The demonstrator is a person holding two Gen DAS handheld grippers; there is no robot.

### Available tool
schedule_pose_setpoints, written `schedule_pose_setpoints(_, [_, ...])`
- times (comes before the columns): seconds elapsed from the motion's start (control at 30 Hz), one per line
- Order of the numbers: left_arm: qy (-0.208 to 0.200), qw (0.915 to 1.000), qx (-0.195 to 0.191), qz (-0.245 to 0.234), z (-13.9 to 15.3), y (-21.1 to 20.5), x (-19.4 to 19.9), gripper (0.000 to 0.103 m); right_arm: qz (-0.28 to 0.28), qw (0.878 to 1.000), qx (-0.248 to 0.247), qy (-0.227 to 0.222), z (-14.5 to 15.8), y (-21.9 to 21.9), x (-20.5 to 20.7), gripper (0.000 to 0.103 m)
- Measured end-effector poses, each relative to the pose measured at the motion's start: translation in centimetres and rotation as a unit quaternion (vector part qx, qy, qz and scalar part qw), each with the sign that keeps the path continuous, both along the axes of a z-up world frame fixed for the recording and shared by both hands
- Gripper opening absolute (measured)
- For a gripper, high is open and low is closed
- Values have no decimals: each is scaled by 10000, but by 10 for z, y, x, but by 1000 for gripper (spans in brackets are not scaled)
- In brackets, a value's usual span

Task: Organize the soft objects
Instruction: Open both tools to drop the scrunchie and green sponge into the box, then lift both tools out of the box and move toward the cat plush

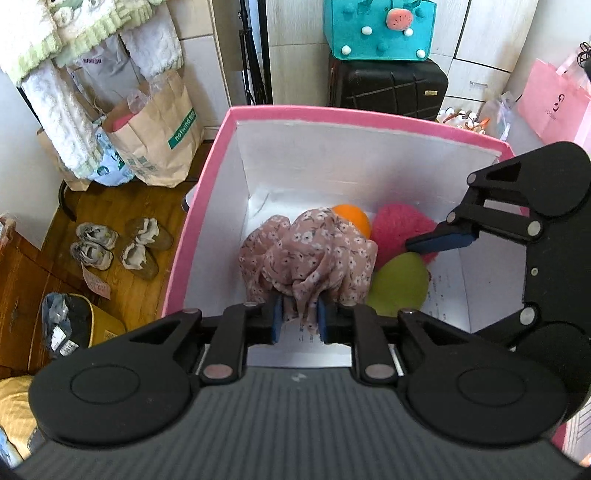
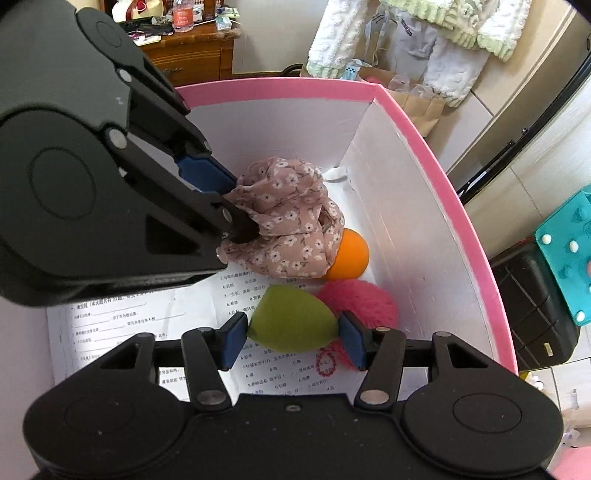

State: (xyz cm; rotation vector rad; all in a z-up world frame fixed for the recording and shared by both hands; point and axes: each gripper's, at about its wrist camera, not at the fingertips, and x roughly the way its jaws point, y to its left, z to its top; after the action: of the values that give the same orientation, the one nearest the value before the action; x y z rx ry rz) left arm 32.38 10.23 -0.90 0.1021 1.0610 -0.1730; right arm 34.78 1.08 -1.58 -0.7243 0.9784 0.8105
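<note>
Grippers, both black with blue pads, reached down into a pink-rimmed box (image 1: 207, 206) with white inner walls. In the left wrist view, the left gripper (image 1: 300, 319) stood at lower centre, its narrowly spaced pads on either side of a hanging fold of the floral cloth (image 1: 310, 254); whether the pads pressed the fabric could not be told. No earlier view being given, only that narrow gap is recorded. In the right wrist view, the right gripper (image 2: 293, 341) sat at lower centre with a green pouch-shaped soft object (image 2: 291, 325) between its pads, each pad meeting one end of the object, so it appeared grasped.

Beneath these lay a printed paper sheet (image 2: 147, 317) on the box floor. Farther in, the floral cloth bunched at mid-frame, partly covering an orange ball (image 2: 349, 258). A pink fluffy ball (image 2: 364, 301) rested just beside the green object, touching it, at the right wall of the box.

Beyond the box, in the left wrist view, two pairs of shoes (image 1: 122, 243) stood on the wooden floor at left, a brown paper bag (image 1: 159, 144) above them, and a black suitcase (image 1: 388, 88) bearing a teal felt bag (image 1: 376, 29) at the upper centre.
</note>
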Motion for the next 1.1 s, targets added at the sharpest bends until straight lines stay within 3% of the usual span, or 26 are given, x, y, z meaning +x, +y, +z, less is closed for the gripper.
schedule_pose_setpoints(0.07, [35, 10000, 24, -17, 0, -1, -2, 26, 5, 10000, -10, -58, 0, 0, -2, 68])
schedule_pose_setpoints(0.17, [-1, 9999, 65, -94, 2, -5, -8, 35, -17, 9999, 1, -138, 2, -2, -4, 68])
schedule_pose_setpoints(0.57, [-439, 9989, 137, -34, 25, 0, -33, 41, -469, 9958, 750, -240, 55, -41, -31, 69])
schedule_pose_setpoints(0.67, [-558, 9983, 184, -49, 38, 2, -44, 42, -621, 9931, 874, -471, 66, -51, -48, 69])
schedule_pose_setpoints(0.77, [-682, 9971, 305, -144, 49, 3, -59, 51, -694, 9908, 1014, -569, 75, -62, -68, 69])
schedule_pose_setpoints(1.1, [-890, 9931, 401, -655, 90, -5, -121, 62, -760, 9817, 1616, -661, 110, -90, -127, 71])
